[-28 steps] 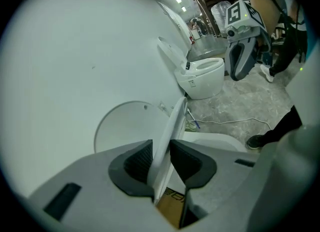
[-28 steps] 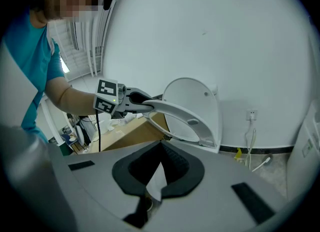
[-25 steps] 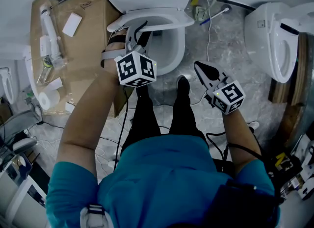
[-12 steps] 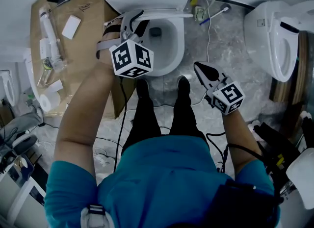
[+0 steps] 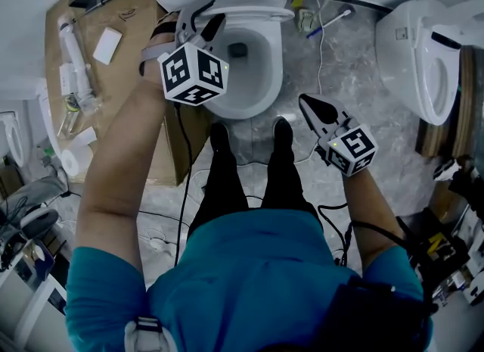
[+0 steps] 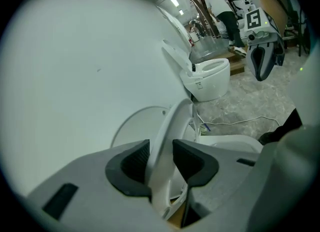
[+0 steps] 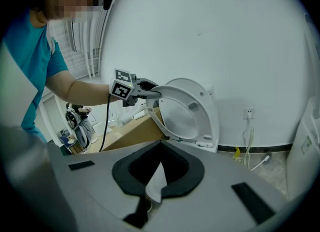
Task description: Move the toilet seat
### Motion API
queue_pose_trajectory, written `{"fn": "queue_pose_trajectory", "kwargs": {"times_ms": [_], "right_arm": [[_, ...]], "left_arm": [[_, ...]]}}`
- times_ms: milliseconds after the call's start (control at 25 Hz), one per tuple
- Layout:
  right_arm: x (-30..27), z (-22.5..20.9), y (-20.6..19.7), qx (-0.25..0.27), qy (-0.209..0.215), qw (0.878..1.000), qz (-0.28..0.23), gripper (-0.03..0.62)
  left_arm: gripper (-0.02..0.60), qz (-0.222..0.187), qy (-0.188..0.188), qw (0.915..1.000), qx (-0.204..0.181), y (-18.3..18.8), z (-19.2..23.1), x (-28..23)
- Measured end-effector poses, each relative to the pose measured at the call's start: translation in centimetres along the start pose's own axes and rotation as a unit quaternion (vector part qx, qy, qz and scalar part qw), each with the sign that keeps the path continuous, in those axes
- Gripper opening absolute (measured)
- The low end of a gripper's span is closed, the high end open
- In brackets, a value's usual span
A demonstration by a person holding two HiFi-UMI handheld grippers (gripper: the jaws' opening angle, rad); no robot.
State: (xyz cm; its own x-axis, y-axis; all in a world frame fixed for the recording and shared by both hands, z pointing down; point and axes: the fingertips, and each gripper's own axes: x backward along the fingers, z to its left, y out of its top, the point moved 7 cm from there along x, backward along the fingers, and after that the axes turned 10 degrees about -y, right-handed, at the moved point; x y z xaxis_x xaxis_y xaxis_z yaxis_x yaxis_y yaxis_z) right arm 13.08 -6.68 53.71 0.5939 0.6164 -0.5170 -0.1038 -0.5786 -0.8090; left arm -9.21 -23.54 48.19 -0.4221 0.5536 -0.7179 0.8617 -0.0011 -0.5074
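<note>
The toilet seat (image 6: pixel 175 121) stands nearly upright, loosely between the left gripper's (image 6: pixel 160 151) jaws, which have just been opening. It is best steadied until settled, then released cleanly. The right gripper's (image 7: pixel 160 146) jaws are pressed together, empty.

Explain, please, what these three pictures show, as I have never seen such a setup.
There is no robot here: a person holds a two-jaw tool in each hand. One camera on the head looks down, and one rides on each tool. The left tool has the rim of the raised toilet seat between its jaws, which have just been opening. The right tool hangs shut and empty over the grey floor. Beside the toilet bowl lies a cardboard box. A second toilet stands on the person's right.
</note>
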Motion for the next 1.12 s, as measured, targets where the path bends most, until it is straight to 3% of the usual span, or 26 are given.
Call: {"fn": "queue_pose_trajectory", "kwargs": {"times_ms": [1120], "right_arm": [[-1.6,-1.9,1.8,-0.005,-0.001,1.000,-0.011,-0.003]], "left_arm": [[0.179,0.000,0.013,0.9999,0.006,0.5,7.3,-3.8]]}}
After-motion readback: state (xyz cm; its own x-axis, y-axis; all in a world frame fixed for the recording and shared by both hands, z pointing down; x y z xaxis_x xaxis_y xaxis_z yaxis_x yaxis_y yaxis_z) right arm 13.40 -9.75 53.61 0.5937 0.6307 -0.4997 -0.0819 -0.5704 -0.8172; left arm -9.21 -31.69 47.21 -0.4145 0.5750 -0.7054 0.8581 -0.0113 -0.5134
